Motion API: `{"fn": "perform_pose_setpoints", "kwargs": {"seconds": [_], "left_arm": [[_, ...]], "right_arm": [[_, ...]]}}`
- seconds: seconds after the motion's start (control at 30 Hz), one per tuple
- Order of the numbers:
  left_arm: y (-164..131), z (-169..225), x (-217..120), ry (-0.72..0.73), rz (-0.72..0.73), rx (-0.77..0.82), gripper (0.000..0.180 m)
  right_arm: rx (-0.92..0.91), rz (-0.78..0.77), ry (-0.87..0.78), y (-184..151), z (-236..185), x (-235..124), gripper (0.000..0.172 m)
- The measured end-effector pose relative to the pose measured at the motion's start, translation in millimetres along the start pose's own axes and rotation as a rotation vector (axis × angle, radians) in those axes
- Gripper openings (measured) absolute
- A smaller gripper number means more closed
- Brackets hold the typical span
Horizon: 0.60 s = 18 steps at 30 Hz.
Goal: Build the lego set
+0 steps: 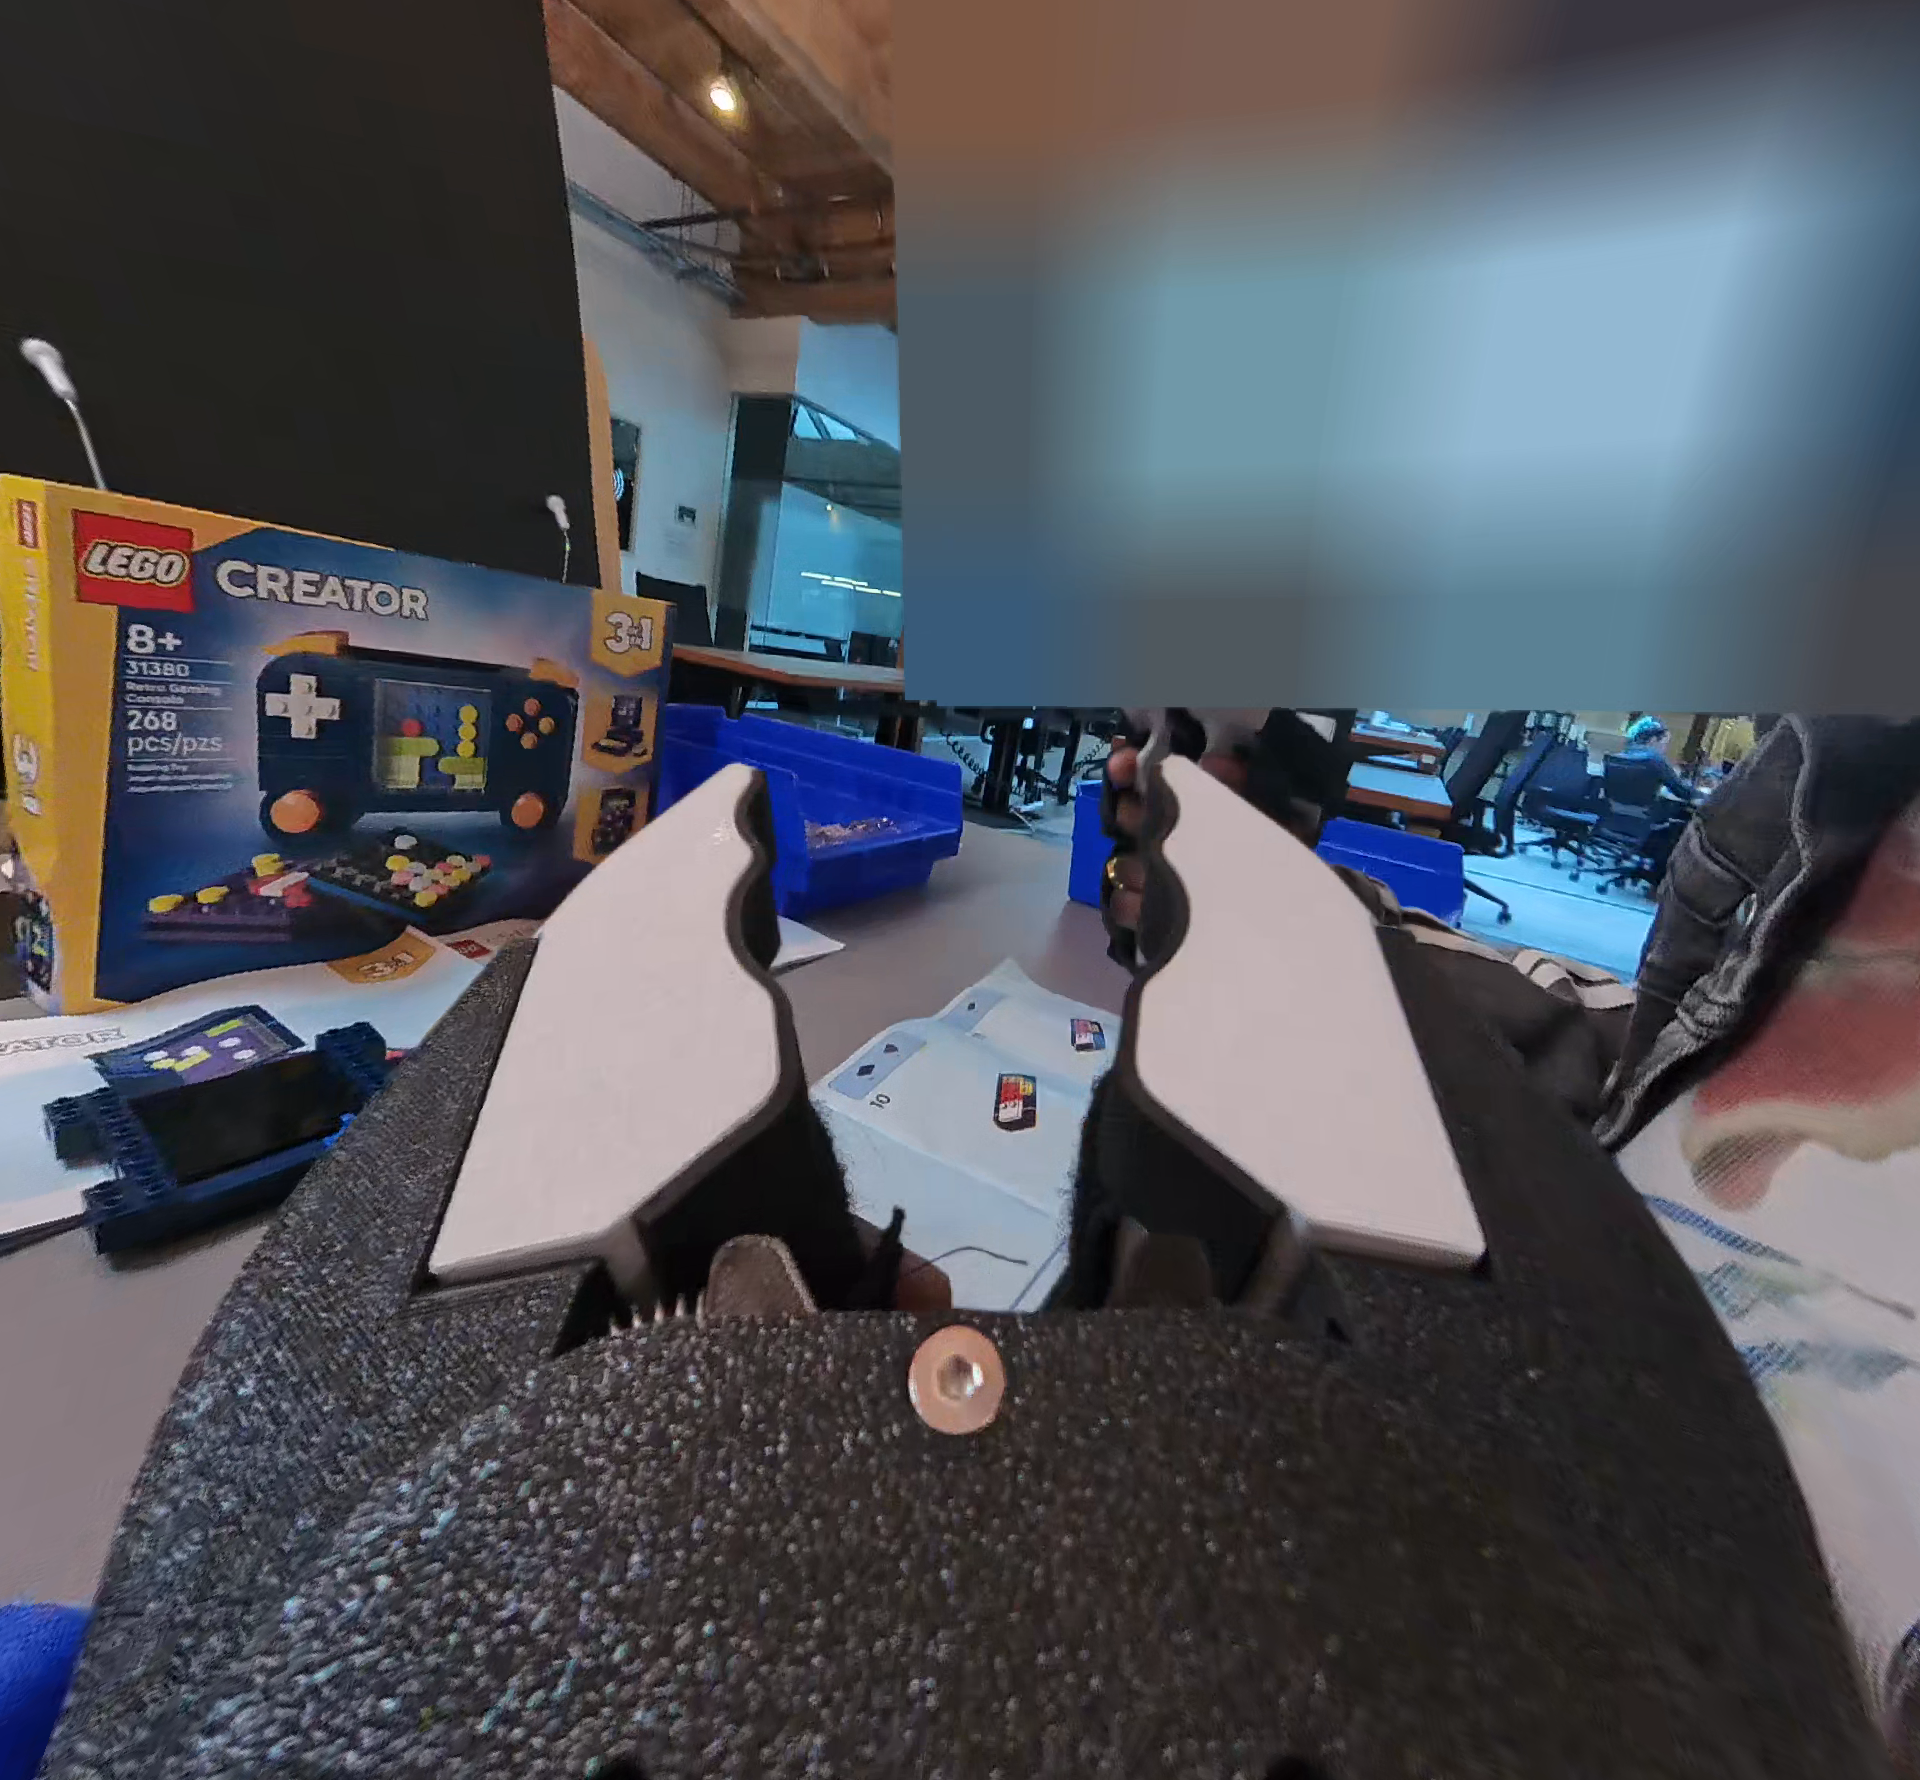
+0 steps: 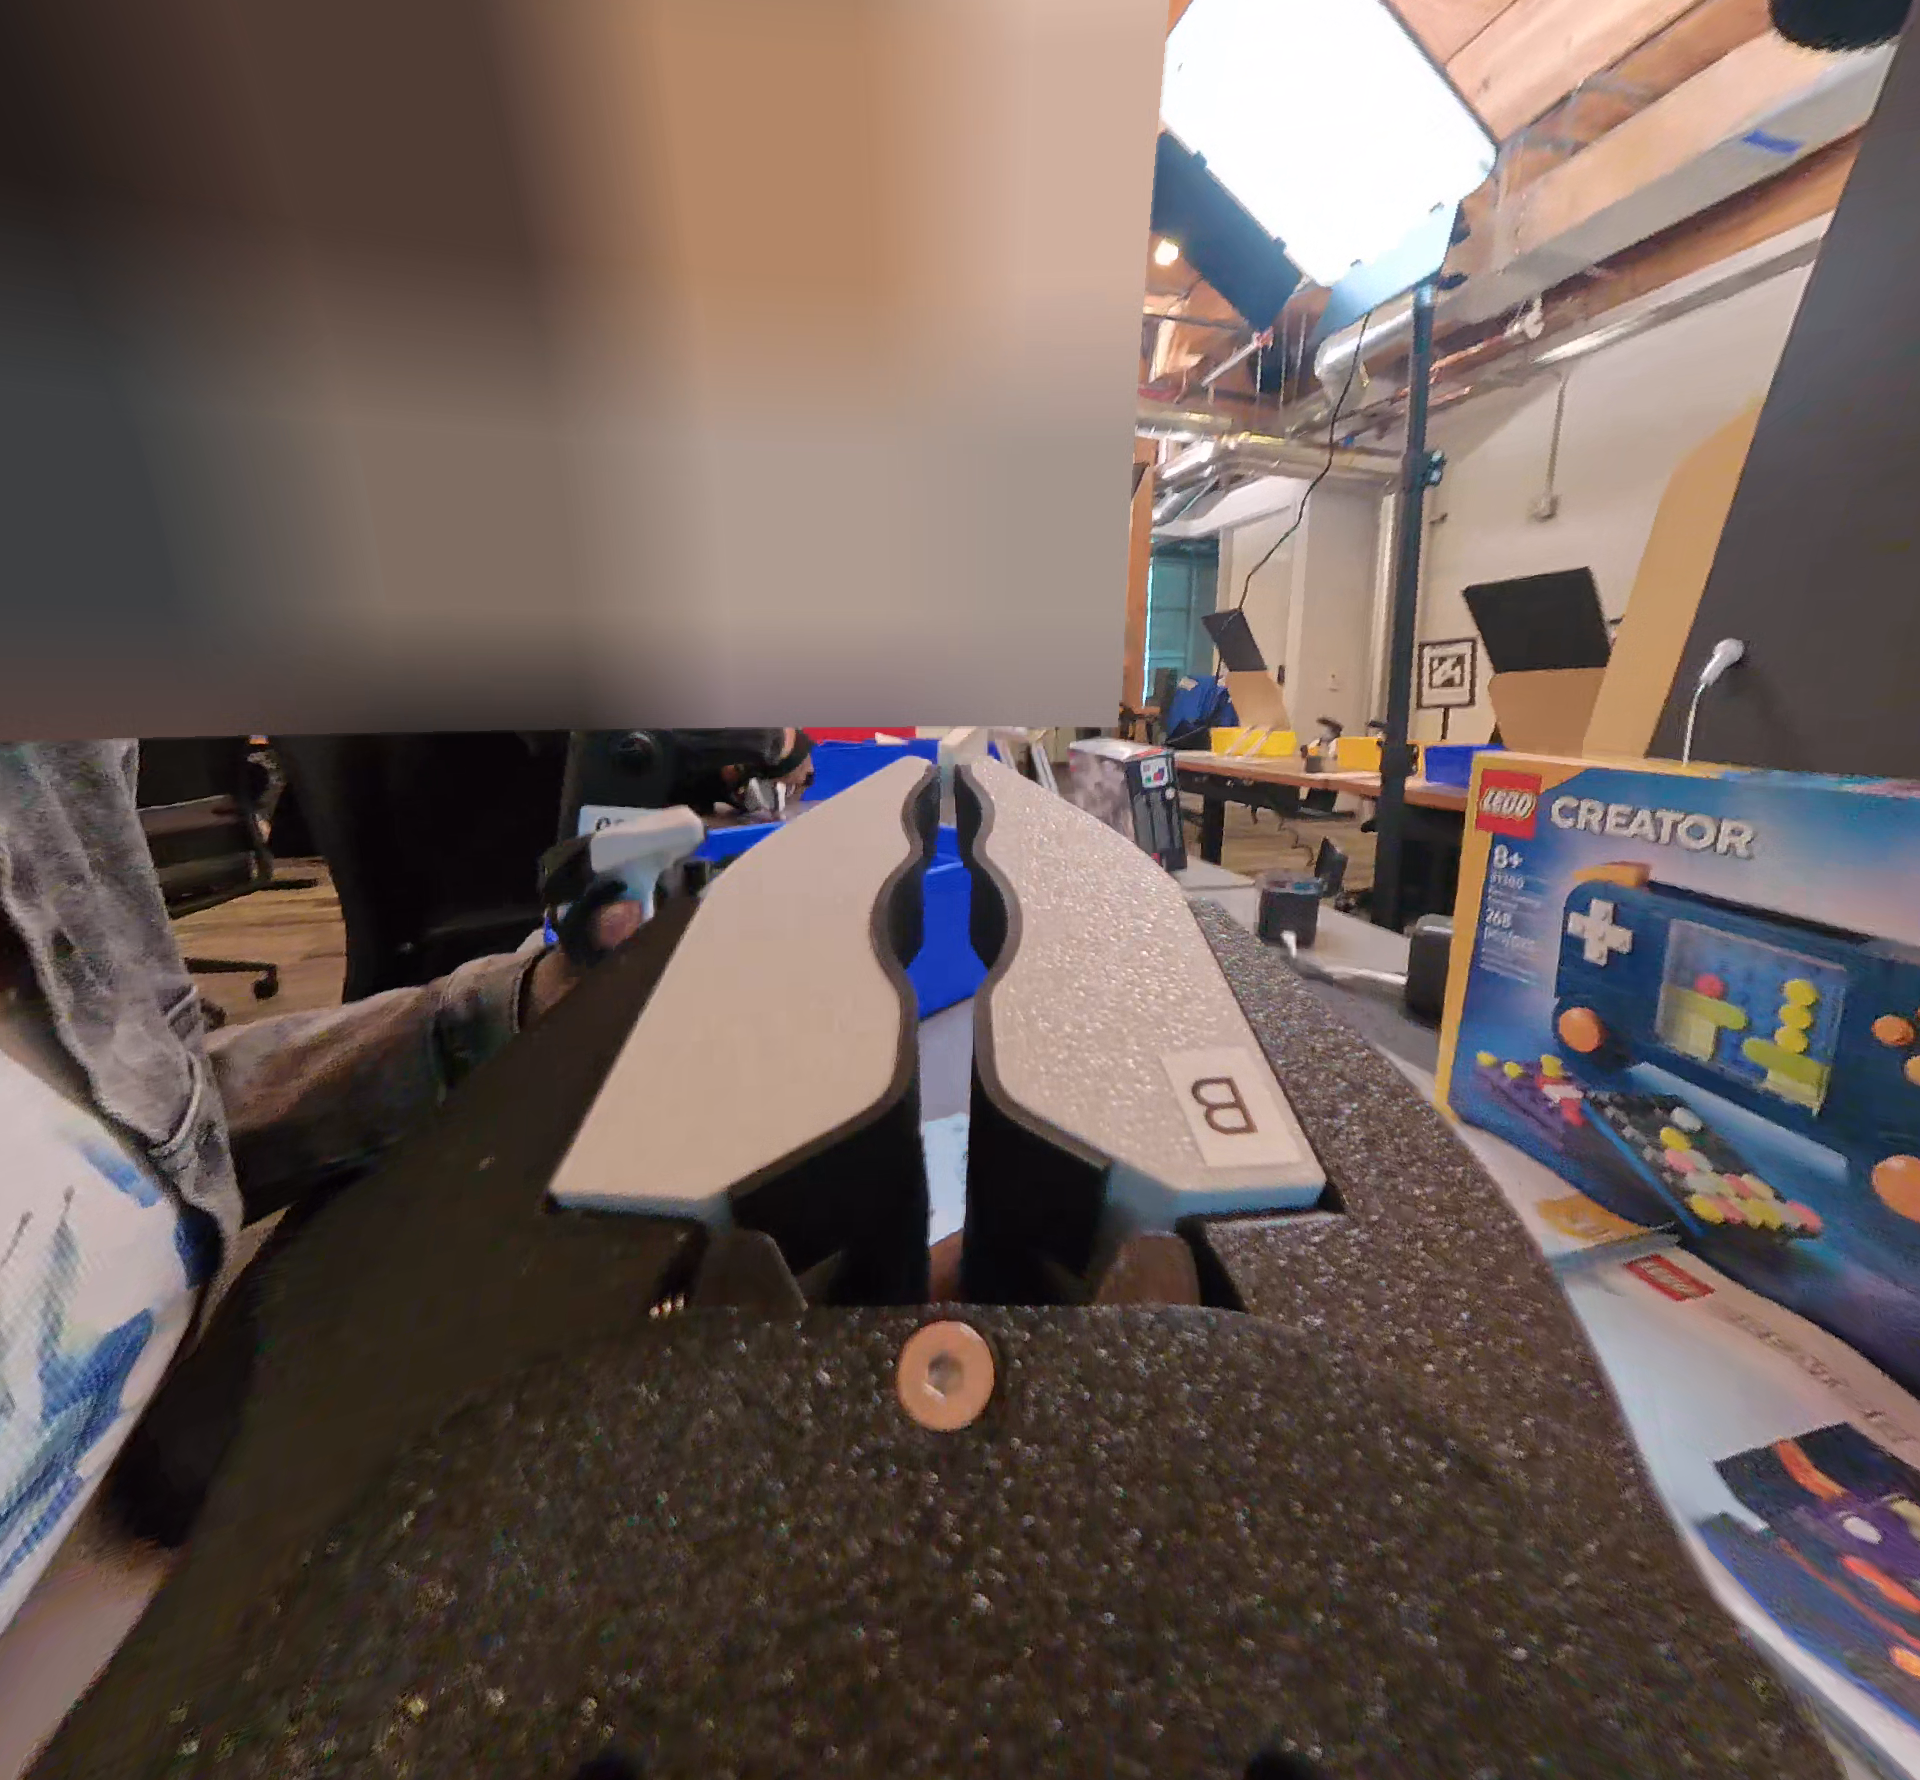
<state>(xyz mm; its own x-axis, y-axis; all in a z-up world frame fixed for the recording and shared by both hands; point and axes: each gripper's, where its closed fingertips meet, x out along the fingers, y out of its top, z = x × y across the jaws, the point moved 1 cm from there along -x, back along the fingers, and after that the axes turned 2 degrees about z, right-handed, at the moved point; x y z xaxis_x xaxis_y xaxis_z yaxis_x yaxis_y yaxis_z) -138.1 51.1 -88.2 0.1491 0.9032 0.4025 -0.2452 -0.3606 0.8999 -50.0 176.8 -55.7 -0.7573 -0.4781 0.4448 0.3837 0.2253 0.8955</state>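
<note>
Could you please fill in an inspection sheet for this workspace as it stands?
Surface: grey table, partly covered by paper.
Things: toy box standing upright; blue brick model lying on a sheet in front of it; instruction sheet lying flat.
Clutter: blue bins at the far side of the table; small dark cup.
Grippers: left gripper wide open, nothing between its fingers; right gripper shut, with a thin white piece at its tips.
Cables: white cable against the black board; black cable hanging from the light panel.
Surroundings: open office with desks, office chairs and a wooden ceiling.
</note>
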Motion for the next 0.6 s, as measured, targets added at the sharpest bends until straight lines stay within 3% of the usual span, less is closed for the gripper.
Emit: {"fn": "perform_pose_setpoints", "kwargs": {"seconds": [0.2,0.3,0.6], "left_arm": [[1,7,-4,0.008,0.06,0.147,0.07],[-3,13,-3,-0.044,0.053,0.146,0.072],[-13,23,5,-0.062,-0.017,0.211,0.068]], "right_arm": [[-0.12,-0.11,0.008,-17,1,2,0.003],[-0.221,-0.159,0.021,-22,-5,5,0.003],[-0.285,-0.138,0.029,-15,-18,-3,0.003]]}}
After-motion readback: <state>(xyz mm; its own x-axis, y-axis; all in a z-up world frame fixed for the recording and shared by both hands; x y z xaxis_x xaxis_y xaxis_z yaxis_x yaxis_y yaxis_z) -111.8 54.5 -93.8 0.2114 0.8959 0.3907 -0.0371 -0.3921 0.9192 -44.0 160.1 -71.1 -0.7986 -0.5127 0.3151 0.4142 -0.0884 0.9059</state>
